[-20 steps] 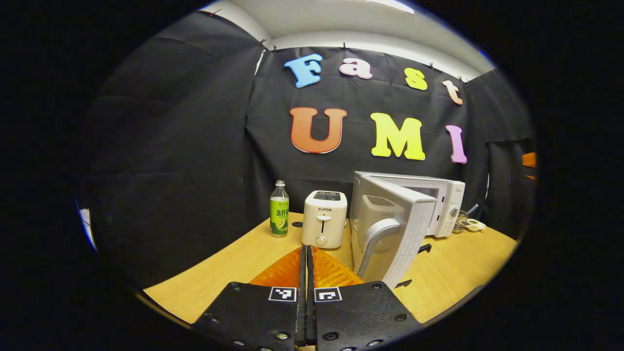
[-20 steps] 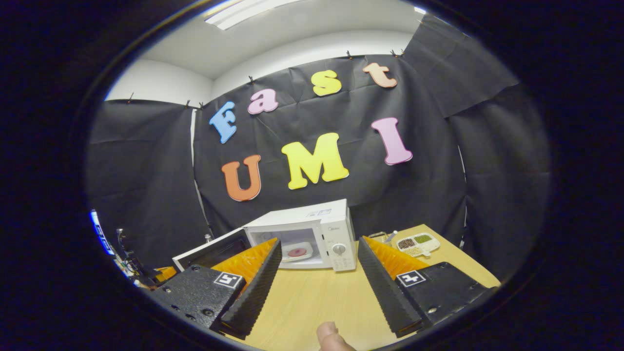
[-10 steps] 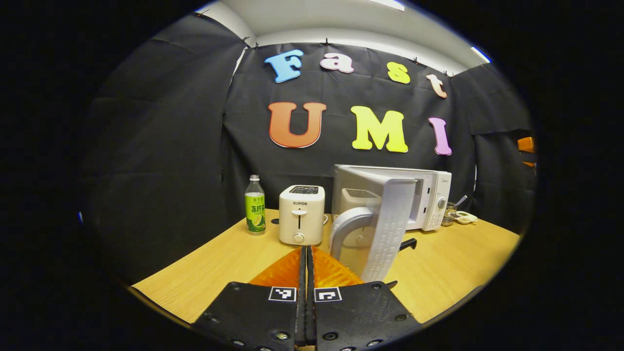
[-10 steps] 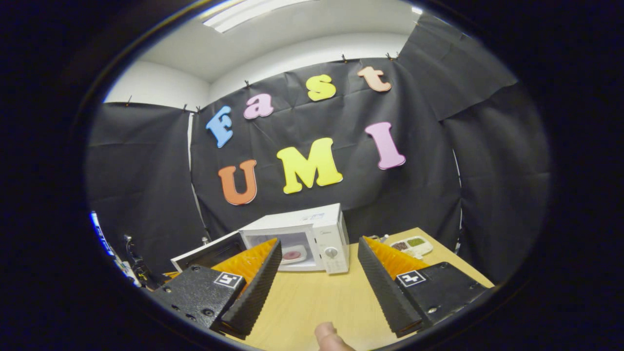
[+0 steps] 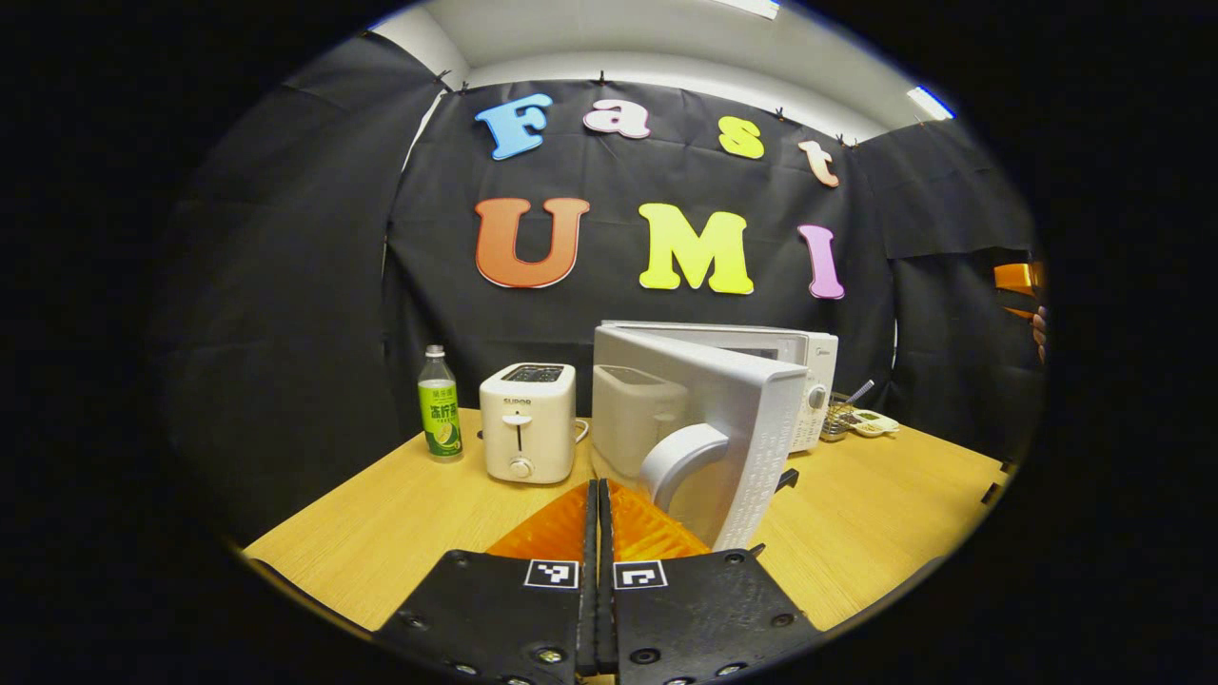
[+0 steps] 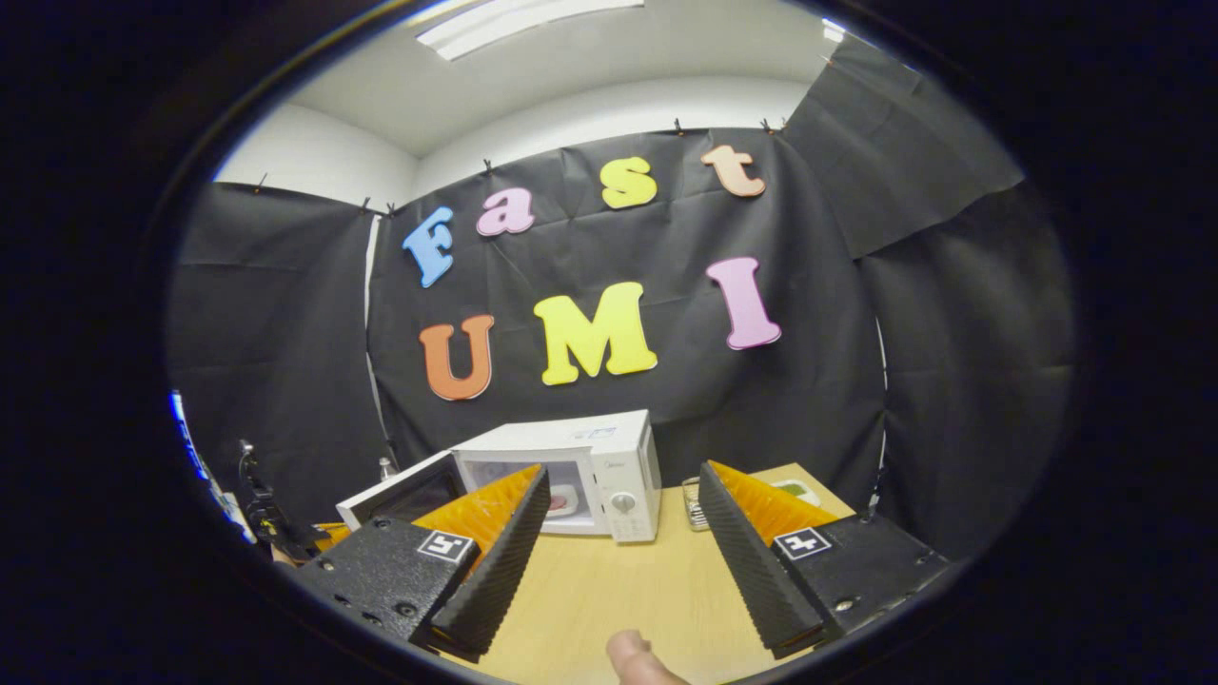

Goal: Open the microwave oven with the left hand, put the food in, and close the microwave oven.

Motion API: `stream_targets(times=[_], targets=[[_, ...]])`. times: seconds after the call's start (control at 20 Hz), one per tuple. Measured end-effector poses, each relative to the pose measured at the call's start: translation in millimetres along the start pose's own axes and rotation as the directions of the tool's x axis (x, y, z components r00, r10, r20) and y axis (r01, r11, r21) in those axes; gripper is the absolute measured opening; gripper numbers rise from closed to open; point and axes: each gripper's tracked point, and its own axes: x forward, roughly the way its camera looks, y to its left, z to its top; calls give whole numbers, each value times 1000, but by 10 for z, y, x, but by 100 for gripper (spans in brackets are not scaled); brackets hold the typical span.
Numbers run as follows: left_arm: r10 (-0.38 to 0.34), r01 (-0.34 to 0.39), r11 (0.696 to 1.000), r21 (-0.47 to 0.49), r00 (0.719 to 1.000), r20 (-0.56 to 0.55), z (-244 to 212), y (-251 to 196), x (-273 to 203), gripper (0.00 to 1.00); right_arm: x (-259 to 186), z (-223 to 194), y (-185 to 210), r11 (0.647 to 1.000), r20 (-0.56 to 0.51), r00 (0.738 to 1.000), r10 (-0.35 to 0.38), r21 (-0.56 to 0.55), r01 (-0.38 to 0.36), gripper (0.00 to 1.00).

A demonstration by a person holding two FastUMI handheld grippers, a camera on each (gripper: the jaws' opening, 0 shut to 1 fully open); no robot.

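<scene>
One wooden table (image 5: 400, 514), black-draped booth.

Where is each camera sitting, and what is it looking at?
Left gripper view: rides on the left gripper, shut, facing the microwave door's outer side, toaster and bottle.
Right gripper view: rides on the right gripper, open, facing the microwave front; a fingertip shows below.
Both share the microwave and table.
</scene>
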Motion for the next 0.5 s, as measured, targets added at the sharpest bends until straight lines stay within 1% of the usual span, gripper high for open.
stream_targets(times=[0.1,0.4,0.5], targets=[[-25,25,1000,11,1000,-4,-9,-115,101,0,-39,26,-63,1000,8,1000,-8,-5,8,100],[-70,70,998,-2,997,11,2,-350,422,0,-112,103,-254,998,33,998,-47,-27,47,100],[-101,101,995,1,995,1,-20,-489,476,0,-147,121,-303,998,45,998,-51,-27,52,100]])
